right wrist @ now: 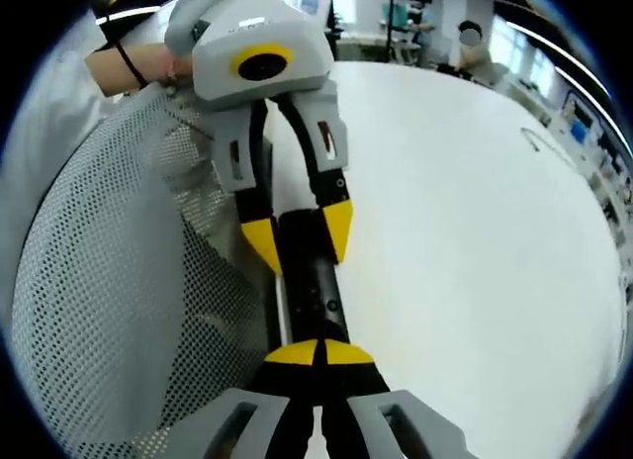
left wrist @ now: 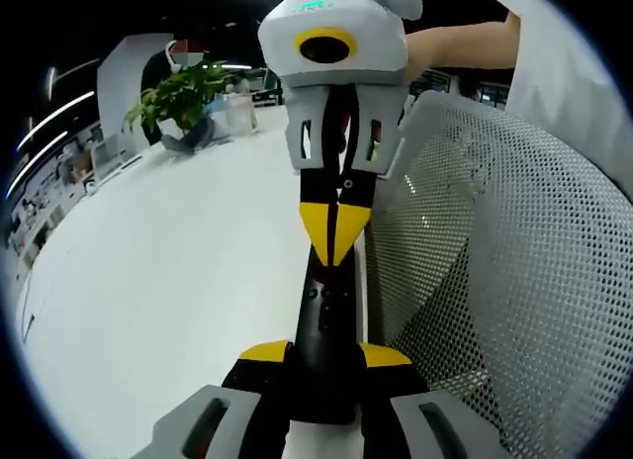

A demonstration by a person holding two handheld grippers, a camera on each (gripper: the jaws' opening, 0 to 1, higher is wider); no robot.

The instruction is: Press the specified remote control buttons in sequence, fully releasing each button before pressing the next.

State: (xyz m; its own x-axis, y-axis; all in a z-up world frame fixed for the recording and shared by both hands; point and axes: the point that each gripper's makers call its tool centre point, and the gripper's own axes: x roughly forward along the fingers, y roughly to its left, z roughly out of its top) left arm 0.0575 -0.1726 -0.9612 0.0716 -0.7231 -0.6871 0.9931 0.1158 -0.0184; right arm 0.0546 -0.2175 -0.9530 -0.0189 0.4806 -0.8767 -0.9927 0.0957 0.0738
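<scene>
Beside remote [left wrist: 324, 330]: mesh chair [left wrist: 495, 271].

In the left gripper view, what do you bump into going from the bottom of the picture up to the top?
Left gripper clamped on the black remote control → right gripper, its yellow tips together on the remote → the potted plant far across the white table.
</scene>
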